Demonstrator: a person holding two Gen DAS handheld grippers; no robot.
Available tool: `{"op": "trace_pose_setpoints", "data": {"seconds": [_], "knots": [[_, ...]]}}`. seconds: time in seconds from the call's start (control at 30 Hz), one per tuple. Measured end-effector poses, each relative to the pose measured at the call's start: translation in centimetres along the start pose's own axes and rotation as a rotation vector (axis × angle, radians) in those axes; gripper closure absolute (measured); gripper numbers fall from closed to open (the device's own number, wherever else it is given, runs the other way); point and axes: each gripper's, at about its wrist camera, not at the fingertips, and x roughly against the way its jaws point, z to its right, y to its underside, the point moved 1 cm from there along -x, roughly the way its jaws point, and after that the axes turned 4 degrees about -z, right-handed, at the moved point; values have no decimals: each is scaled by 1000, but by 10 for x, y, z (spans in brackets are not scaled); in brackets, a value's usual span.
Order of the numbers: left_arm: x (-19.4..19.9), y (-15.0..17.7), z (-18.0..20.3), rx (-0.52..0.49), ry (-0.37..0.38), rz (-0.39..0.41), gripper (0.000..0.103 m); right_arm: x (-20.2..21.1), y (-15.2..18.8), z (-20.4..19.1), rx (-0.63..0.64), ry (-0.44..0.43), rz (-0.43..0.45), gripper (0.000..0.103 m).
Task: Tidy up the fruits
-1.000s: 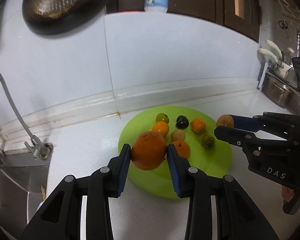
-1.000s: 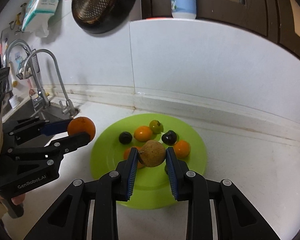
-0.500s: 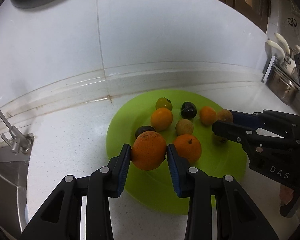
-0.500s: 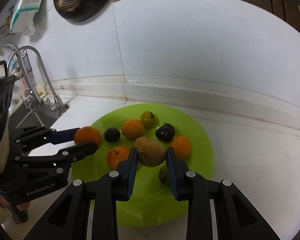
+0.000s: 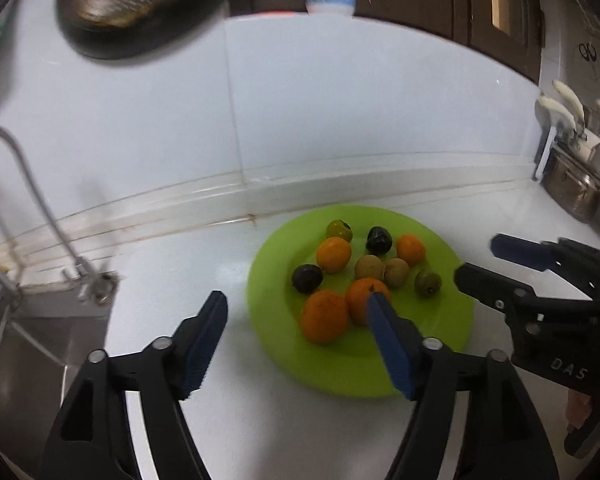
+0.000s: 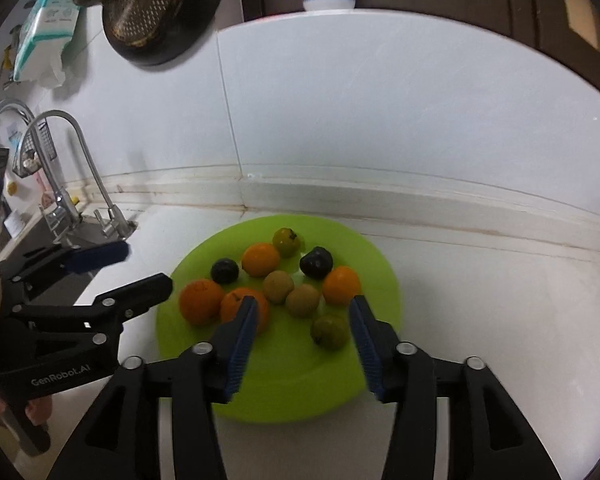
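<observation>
My left tongs (image 5: 296, 312) have just been opening and now stand spread wide, with nothing pinched between them. The big orange (image 5: 325, 316) lies on the green plate (image 5: 340, 376) at its near left, just beyond my left tongs' right finger and beside a second orange (image 5: 366, 294). My right tongs (image 6: 302, 320) have just been opening too; they stand spread over the near part of the plate, and no pad touches fruit. The brown fruit (image 6: 303, 300) rests in the middle of the plate, touching another brown one (image 6: 278, 286) to its left. A green fruit (image 6: 329, 331) sits between my right tongs' fingers, apart from both pads. Farther back lie two more oranges (image 6: 261, 259), two dark plums (image 6: 224, 271) and a second green fruit (image 6: 286, 241). All ten pieces are on the plate, which stands on the white surface (image 6: 480, 300) near the wall. The sink and tap (image 6: 72, 184) are at the far left.
</observation>
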Motion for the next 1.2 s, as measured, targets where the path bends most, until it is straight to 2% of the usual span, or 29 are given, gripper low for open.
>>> {"op": "trace_pose_setpoints", "data": {"seconds": [0.07,0.33,0.43,0.73,1.2], "knots": [[13,4,0,15,-7,3,22,16,4,-3,-4,19,18,44],[70,27,1,37,-19,51,10,74,23,-19,-41,45,67,38],[90,39,3,22,-31,74,8,93,35,-27,-52,55,83,32],[144,71,19,-16,-75,136,4,138,69,-42,-65,57,101,32],[213,129,49,47,-116,155,2,210,121,-51,-30,57,134,29]]}}
